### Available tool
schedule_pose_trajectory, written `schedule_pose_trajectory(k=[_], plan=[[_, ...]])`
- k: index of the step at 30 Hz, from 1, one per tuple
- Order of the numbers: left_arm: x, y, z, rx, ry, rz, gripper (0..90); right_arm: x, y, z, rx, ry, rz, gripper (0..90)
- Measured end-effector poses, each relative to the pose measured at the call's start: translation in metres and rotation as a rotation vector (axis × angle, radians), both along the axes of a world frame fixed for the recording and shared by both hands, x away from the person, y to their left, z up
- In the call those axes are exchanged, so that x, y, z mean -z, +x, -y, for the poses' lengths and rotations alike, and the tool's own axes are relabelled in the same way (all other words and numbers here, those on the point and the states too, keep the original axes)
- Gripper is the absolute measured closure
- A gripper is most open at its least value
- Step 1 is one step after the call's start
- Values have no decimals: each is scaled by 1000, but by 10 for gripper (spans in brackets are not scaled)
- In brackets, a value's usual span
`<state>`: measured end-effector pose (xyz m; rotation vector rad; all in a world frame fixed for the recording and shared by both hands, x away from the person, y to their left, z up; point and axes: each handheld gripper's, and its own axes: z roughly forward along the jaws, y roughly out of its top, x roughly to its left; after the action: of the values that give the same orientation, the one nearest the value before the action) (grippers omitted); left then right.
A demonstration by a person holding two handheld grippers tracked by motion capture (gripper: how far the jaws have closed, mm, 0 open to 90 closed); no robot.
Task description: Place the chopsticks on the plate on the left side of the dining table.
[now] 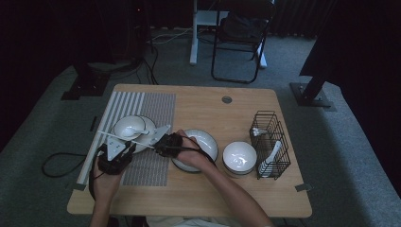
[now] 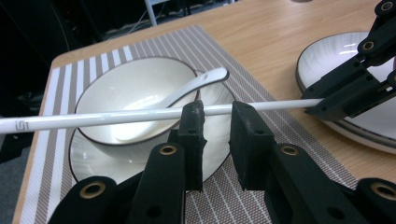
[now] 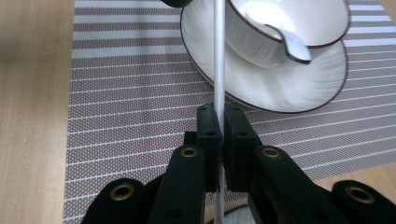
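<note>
Black jaws of the right gripper are clamped tight on a slim white chopstick, which runs away over the striped placemat. In the left gripper view the chopstick lies level above the bowl, a grey mark printed near its left end; the left gripper stands open, its jaws apart just beneath. High view places both left of the empty plate.
</note>
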<state>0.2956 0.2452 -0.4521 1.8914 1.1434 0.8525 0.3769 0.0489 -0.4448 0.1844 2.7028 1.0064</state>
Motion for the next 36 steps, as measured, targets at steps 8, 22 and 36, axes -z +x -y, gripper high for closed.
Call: schedule_pose_trajectory(k=[8, 22, 36], plan=[[12, 4, -1, -9, 4, -25, 766, 11, 8, -9, -14, -29, -10, 865], [32, 13, -7, -35, 0, -75, 779, 22, 13, -29, -46, -87, -7, 864], [43, 22, -11, -46, -25, -108, 778, 33, 23, -32, -27, -110, -20, 861]])
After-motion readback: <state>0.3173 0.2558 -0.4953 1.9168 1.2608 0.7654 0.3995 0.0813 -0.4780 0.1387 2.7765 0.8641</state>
